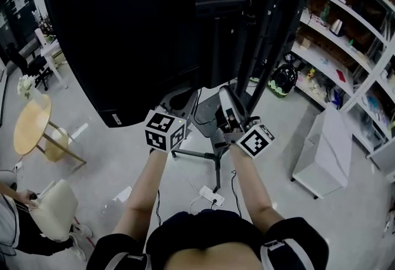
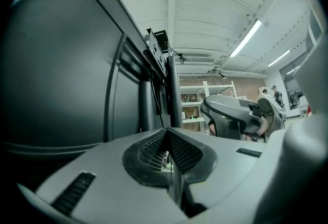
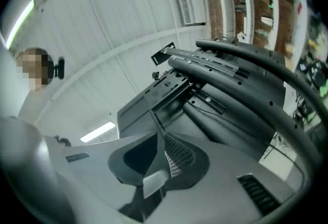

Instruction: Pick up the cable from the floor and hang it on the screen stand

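A big black screen (image 1: 136, 34) on a dark stand (image 1: 271, 46) fills the top of the head view. Both grippers are raised beside the stand's posts. My left gripper (image 1: 184, 98) (image 2: 166, 154) points at the screen's back (image 2: 56, 64), its pads together with nothing between them. My right gripper (image 1: 227, 94) (image 3: 162, 152) aims up along the stand's perforated posts (image 3: 241, 72); its jaws stand close together and I see nothing in them. A thin black cable (image 3: 207, 108) runs along the stand. A black cable (image 1: 234, 183) and a white power strip (image 1: 212, 196) lie on the floor.
The stand's legs (image 1: 197, 154) spread across the floor below my hands. White shelves (image 1: 345, 46) and a white cabinet (image 1: 324, 151) stand at the right. A round wooden table (image 1: 31, 123), a pale chair (image 1: 52, 210) and a seated person (image 1: 12, 219) are at the left.
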`<state>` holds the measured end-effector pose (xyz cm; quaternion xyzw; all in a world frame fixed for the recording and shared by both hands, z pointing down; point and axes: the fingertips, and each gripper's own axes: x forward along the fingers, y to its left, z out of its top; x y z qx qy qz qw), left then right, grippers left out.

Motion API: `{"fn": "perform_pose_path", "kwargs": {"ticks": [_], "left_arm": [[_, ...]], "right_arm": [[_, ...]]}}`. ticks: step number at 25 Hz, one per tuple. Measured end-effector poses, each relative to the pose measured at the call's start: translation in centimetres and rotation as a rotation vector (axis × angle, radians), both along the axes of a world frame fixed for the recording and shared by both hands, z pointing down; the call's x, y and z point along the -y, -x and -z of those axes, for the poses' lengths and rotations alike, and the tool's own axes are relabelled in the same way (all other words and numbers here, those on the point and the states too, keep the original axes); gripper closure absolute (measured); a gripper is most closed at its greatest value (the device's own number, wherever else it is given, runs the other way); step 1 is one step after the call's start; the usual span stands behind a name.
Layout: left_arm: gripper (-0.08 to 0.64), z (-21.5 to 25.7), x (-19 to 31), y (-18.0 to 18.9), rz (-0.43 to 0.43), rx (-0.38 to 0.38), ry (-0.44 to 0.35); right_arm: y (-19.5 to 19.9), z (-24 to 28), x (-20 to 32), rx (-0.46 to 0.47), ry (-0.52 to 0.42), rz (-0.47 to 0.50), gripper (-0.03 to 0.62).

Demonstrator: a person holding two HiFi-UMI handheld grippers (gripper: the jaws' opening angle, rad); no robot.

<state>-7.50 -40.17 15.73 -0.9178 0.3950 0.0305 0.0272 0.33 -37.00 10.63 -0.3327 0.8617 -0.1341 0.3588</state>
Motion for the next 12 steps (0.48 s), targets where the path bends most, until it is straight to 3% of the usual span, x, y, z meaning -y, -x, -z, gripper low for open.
{"fn": "perform_pose_path", "kwargs": {"ticks": [4,7,12], "left_arm": [[0.554,-1.2,-0.9,0.9,0.061,-0.036,-0.001],[0.554,-2.8,-2.5,1.0,0.072,-0.059,0.026],[0.554,-4.9,-4.7,0.9,0.092,-0.064,0.063]], "right_arm": [[0.4,-3.2,-0.1,-0.261,0.057,-0.153,0.534],[0.7,-7.2,-0.9,-0.426,0.142,-0.216,0.534],[1.5,-11.0,-2.7,-0.505,0.201,-0.235,0.534]]}}
